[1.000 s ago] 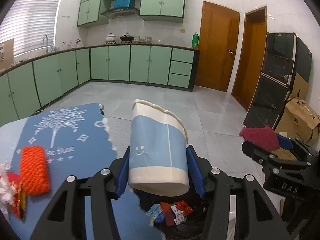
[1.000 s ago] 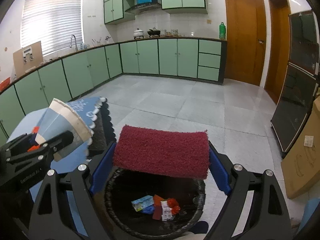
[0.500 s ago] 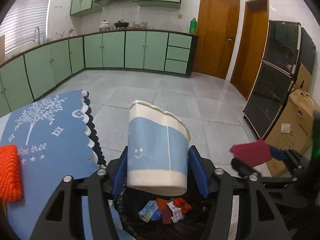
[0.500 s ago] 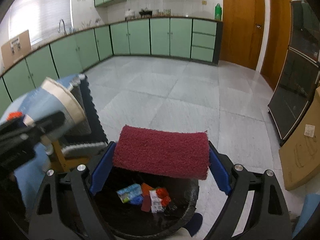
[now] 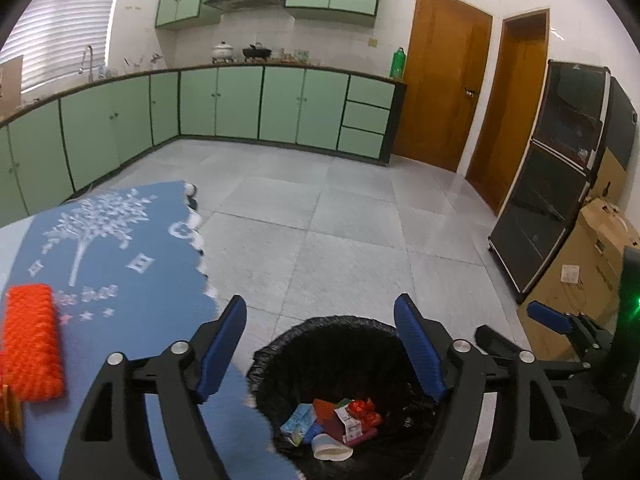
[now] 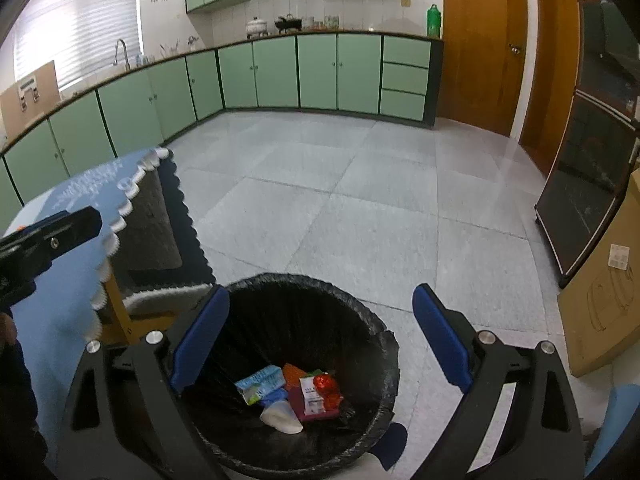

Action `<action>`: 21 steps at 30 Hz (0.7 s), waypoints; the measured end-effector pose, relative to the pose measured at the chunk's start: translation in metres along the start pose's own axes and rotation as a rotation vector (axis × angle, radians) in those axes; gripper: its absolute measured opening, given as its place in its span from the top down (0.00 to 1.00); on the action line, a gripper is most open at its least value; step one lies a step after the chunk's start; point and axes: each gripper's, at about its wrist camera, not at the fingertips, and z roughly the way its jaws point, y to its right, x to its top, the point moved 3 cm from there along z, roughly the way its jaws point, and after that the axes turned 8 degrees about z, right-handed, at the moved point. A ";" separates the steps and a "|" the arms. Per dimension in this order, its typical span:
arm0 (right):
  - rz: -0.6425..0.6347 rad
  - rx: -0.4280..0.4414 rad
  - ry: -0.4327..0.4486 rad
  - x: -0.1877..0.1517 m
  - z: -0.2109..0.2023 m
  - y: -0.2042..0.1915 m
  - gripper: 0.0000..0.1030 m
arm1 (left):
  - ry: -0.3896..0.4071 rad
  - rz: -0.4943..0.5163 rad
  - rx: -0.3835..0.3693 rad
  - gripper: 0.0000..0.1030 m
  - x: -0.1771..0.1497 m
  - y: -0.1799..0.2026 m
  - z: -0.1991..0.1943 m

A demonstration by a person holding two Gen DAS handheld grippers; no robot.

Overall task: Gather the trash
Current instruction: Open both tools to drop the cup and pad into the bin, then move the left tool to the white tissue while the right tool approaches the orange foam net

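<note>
Left gripper [image 5: 320, 320]: we tilt it down over the bin [image 5: 280, 344]; fingers just opened wide, empty.
Right gripper [image 6: 320, 312]: tilted likewise, fingers opening, empty; cup [image 6: 280, 416] below.

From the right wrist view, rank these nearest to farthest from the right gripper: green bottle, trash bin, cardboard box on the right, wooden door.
1. Trash bin, directly below the open right gripper.
2. Cardboard box, on the floor to the right.
3. Wooden door, far right, past the cabinet run; too close to call with the bottle.
4. Green bottle, on the far counter's end.
</note>
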 end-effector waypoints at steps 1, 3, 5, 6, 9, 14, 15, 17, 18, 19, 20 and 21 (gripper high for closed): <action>0.003 0.010 0.011 0.002 -0.006 -0.003 0.12 | 0.007 -0.002 0.005 0.25 0.001 -0.003 -0.006; 0.005 0.027 0.029 0.005 -0.018 -0.010 0.12 | 0.021 -0.010 0.015 0.25 0.002 -0.009 -0.019; 0.004 0.049 0.047 0.008 -0.030 -0.019 0.12 | 0.035 -0.014 0.030 0.24 0.003 -0.018 -0.035; 0.003 0.061 0.055 0.009 -0.036 -0.025 0.12 | 0.042 -0.015 0.037 0.23 0.002 -0.021 -0.042; -0.003 0.099 0.075 0.011 -0.051 -0.043 0.12 | 0.057 -0.008 0.072 0.21 -0.003 -0.034 -0.065; -0.026 0.167 0.083 0.008 -0.069 -0.082 0.12 | 0.062 -0.028 0.162 0.20 -0.024 -0.073 -0.106; -0.032 0.180 0.080 0.006 -0.070 -0.092 0.12 | 0.060 -0.036 0.183 0.20 -0.029 -0.083 -0.113; -0.041 0.208 0.074 0.001 -0.071 -0.111 0.12 | 0.057 -0.052 0.233 0.20 -0.039 -0.102 -0.125; -0.047 0.222 0.069 -0.001 -0.072 -0.122 0.12 | 0.055 -0.061 0.260 0.20 -0.045 -0.113 -0.132; -0.051 0.231 0.068 -0.002 -0.073 -0.130 0.12 | 0.054 -0.069 0.276 0.20 -0.049 -0.120 -0.137; -0.059 0.245 0.066 -0.005 -0.074 -0.141 0.12 | 0.051 -0.084 0.302 0.20 -0.055 -0.133 -0.144; -0.070 0.258 0.063 -0.008 -0.074 -0.153 0.12 | 0.049 -0.096 0.319 0.20 -0.059 -0.143 -0.149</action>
